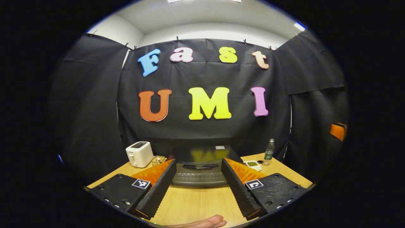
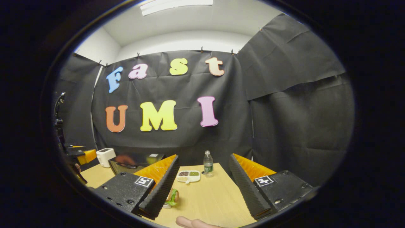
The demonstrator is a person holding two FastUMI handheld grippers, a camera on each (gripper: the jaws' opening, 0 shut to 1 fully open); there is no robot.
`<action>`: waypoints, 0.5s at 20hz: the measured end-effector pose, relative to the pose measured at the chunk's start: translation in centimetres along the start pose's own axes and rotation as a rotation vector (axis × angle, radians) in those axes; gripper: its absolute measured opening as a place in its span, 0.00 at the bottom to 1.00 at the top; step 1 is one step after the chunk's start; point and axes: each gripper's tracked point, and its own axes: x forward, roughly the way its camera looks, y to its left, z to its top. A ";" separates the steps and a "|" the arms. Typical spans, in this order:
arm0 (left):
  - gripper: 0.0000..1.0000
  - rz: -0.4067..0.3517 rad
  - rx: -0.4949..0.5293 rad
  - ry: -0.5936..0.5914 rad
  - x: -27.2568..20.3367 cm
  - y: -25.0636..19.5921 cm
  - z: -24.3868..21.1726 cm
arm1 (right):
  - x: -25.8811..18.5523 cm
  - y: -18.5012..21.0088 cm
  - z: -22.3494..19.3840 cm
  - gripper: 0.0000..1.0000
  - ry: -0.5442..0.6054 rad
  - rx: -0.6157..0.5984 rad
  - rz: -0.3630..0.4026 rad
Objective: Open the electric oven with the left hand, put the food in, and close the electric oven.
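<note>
The black electric oven (image 1: 199, 172) stands on the wooden table (image 1: 193, 202) straight ahead, its door closed and the handle (image 1: 200, 166) across the top of the door. My left gripper (image 1: 198, 162) is open, a short way in front of the oven, its fingers framing the door. In the right gripper view the oven (image 2: 133, 161) sits at the left. The food, a sandwich with green lettuce (image 2: 172, 196), lies on the table partly hidden behind one finger of my right gripper (image 2: 204, 158), which is open and holds nothing.
A white toaster (image 1: 139, 154) stands left of the oven, with a small wire rack (image 1: 158, 160) beside it. Right of the oven are a compartment dish (image 1: 252, 164) and a plastic bottle (image 1: 269, 152). A person's finger (image 1: 202, 222) shows at the bottom edge.
</note>
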 end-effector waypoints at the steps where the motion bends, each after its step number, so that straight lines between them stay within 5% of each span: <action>1: 0.93 -0.011 -0.010 0.019 1.6 -0.1 -0.5 | 0.1 -0.3 0.0 0.99 -0.002 0.004 -0.004; 5: 0.93 -0.073 -0.059 0.093 7.8 -0.9 -2.5 | 0.1 -0.9 -0.1 0.99 -0.007 0.002 -0.004; 10: 0.93 -0.062 -0.090 0.212 14.7 0.1 -5.6 | 0.0 -1.7 -0.1 0.99 -0.005 -0.005 -0.014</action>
